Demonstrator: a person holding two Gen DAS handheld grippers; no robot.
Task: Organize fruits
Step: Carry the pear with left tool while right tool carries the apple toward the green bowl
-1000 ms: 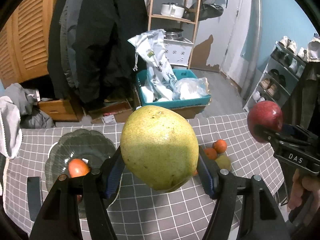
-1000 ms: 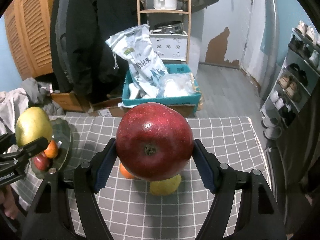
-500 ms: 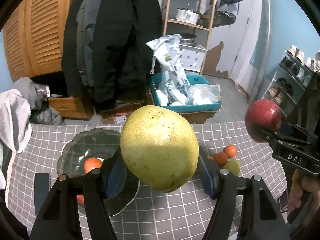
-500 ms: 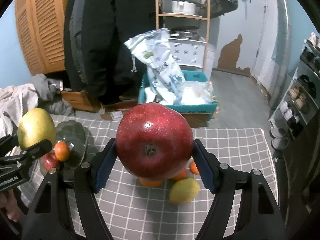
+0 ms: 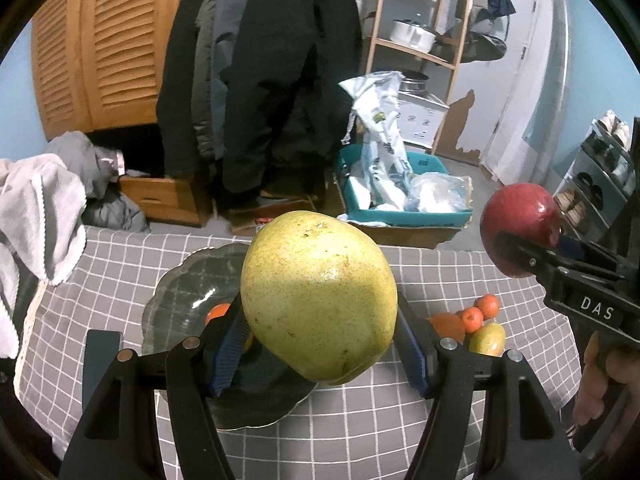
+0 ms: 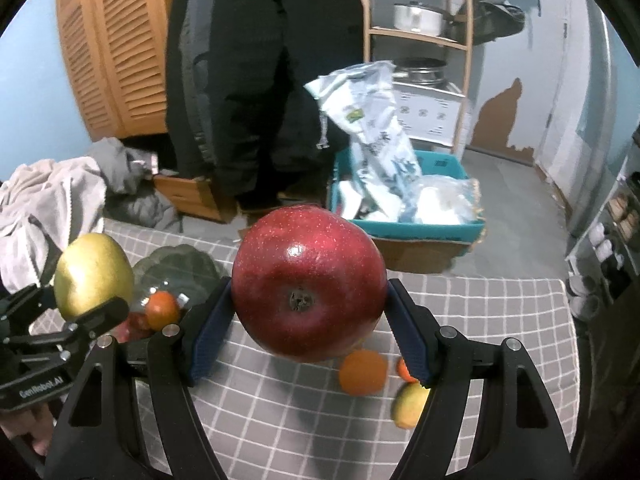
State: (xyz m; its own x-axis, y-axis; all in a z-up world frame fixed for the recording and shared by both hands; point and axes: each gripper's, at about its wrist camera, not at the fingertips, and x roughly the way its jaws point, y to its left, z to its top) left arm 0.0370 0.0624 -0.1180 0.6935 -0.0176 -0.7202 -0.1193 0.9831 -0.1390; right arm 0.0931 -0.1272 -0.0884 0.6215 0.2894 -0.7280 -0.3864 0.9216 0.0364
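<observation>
A large yellow-green pear (image 5: 318, 300) is clamped between the blue pads of the left gripper (image 5: 320, 332), raised above the table, and the front edge of the glass dish (image 5: 180, 292) lies just beneath it. A red apple (image 6: 308, 288) is gripped the same way in the right gripper (image 6: 310, 332), stem end turned toward the camera, well clear of the checked grey tablecloth (image 6: 480, 312).

On the cloth below the apple, an orange (image 6: 363, 372) is seen, with a smaller tangerine (image 6: 405, 371) partly hidden behind the right pad and a small yellow-green fruit (image 6: 408, 404) nearest the camera; the three are huddled close together. From the left wrist, two small tangerines are made out in that cluster rather than one.

Further left, the dark scalloped dish is set on the cloth, and an orange fruit (image 6: 162, 310) and something red (image 6: 138, 324) are held in it, partly covered by the left gripper. Beyond the table edge, a teal crate (image 6: 404, 228) stuffed with bags is seen on the floor, dark coats (image 6: 256, 80) are hung behind, and a wooden shelf (image 6: 420, 40) with a pot is stood against the far wall.
</observation>
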